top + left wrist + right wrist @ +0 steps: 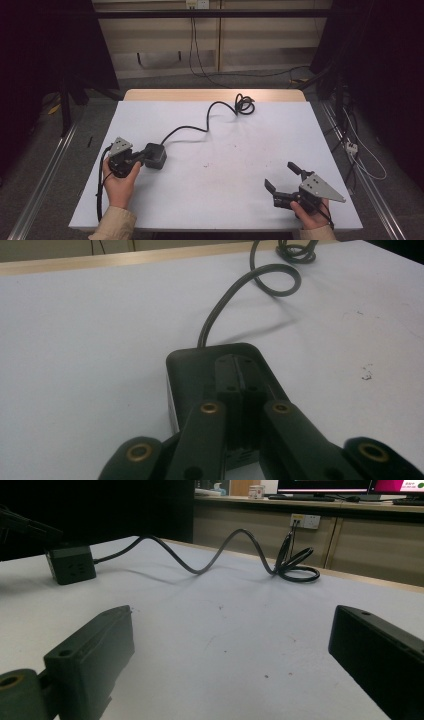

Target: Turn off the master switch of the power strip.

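The left gripper rests its jaws together atop the black power cube, pinning it; the right gripper waits, jaws apart

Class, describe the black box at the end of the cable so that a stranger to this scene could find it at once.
Start at the white table and go to its left side, where the left gripper rests with its jaws shut. Against its tips sits the cube-shaped black power socket. It is the one boxy thing there, with a black cable snaking from it to a coil at the far edge.
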`<state>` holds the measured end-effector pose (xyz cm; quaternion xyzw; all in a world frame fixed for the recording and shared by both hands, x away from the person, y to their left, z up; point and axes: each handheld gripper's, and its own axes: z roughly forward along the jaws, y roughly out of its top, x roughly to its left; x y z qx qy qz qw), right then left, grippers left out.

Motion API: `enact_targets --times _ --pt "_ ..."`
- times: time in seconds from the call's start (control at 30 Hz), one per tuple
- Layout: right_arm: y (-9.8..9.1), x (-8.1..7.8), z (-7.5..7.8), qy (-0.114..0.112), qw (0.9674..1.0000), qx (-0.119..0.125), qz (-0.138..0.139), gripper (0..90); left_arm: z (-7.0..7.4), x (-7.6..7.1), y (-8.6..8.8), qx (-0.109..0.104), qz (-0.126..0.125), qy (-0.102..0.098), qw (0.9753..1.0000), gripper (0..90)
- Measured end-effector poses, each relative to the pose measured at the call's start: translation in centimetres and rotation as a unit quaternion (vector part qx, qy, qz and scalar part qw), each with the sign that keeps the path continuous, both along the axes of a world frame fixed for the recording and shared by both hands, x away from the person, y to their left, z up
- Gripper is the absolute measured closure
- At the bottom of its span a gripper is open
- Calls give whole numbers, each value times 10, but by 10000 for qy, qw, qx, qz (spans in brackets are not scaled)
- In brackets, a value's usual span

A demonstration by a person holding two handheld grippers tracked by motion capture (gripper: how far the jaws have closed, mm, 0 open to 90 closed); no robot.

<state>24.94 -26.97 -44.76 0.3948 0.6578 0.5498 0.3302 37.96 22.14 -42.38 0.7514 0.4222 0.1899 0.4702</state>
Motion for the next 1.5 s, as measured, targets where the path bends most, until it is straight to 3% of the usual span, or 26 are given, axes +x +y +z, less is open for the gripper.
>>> enact_targets --times 0.23,1.5 --pt "0 0 0 -5 10000 11 1 39 0 -1 -2 113 4 -49 9999 900" --pt "0 -2 1 -22 10000 32 -21 38 -1 -1 -2 96 -14 -26 9999 900"
